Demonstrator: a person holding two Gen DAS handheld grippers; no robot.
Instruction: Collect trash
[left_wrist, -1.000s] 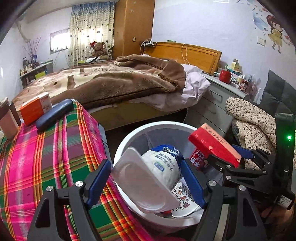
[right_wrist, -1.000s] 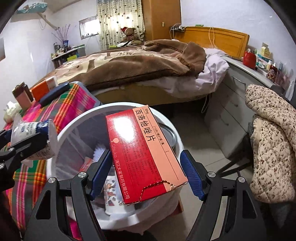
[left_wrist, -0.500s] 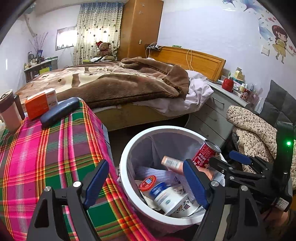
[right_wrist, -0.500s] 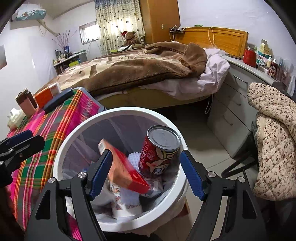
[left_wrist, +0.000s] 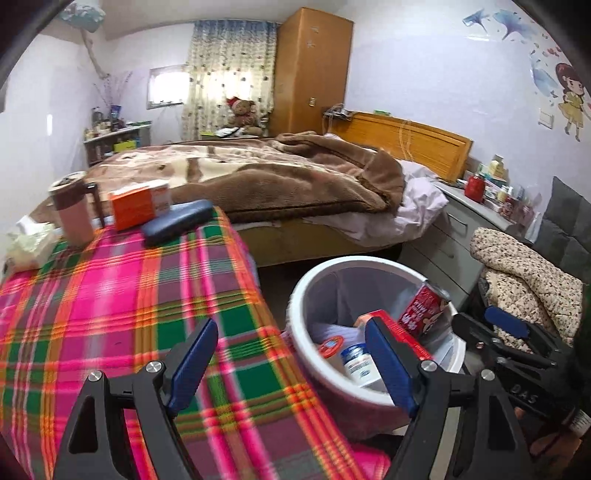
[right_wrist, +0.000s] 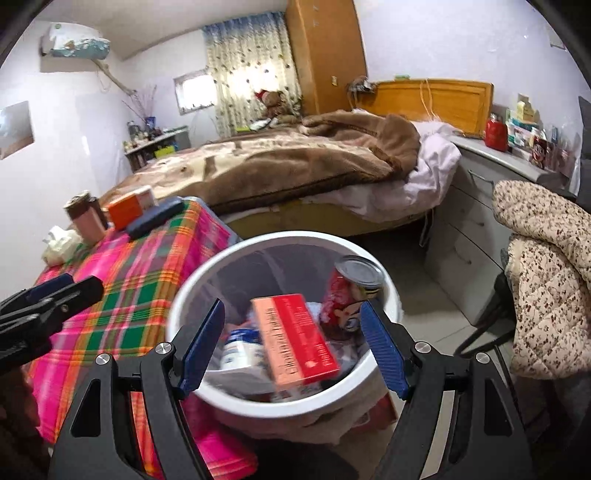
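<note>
A white round bin (left_wrist: 354, 260) (right_wrist: 280, 236) stands on the floor beside the plaid-covered table (left_wrist: 110, 314). Inside it lie a red medicine box (right_wrist: 295, 339), a red drink can (right_wrist: 351, 291) (left_wrist: 424, 310) and a white bottle with a blue label (left_wrist: 358, 365) (right_wrist: 240, 350). My left gripper (left_wrist: 291, 325) is open and empty, over the table's edge and the bin's left rim. My right gripper (right_wrist: 291, 306) is open and empty above the bin's near side. Each gripper shows at the edge of the other's view.
On the table's far end sit an orange box (left_wrist: 138, 205), a dark blue case (left_wrist: 177, 221), a pink cup (left_wrist: 74, 214) and tissues (left_wrist: 29, 240). A bed (left_wrist: 258, 177) lies beyond. Grey drawers (right_wrist: 465, 236) and a quilted jacket (right_wrist: 546, 280) on a chair stand right.
The left gripper let go of the white bottle and the right let go of the red box; both now lie in the bin. Both grippers drew back and up, the left toward the table.
</note>
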